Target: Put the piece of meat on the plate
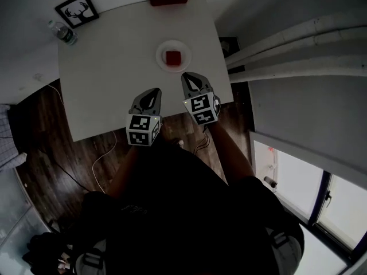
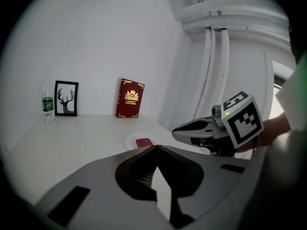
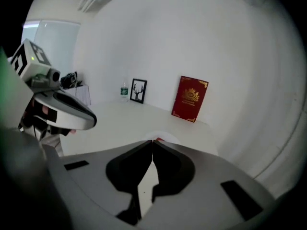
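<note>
Meat piece (image 1: 172,57) lies in the middle of the white plate (image 1: 162,63), toward the far side of the table (image 1: 109,62). My right gripper (image 1: 187,79) hovers just short of the plate, jaws pressed together on nothing (my left gripper (image 1: 156,92), beside it, likewise).

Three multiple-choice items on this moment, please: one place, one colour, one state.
1. Where is the piece of meat? A in a bowl; B on the plate; C on a chair.
2. What colour is the book? A red; B green; C blue.
3. How is the right claw? A wide open; B shut on meat; C shut, empty.
Answers: 1 B, it lies inside the plate's rim. 2 A, its cover is red with gold trim. 3 C, its jaws meet with nothing between.
</note>
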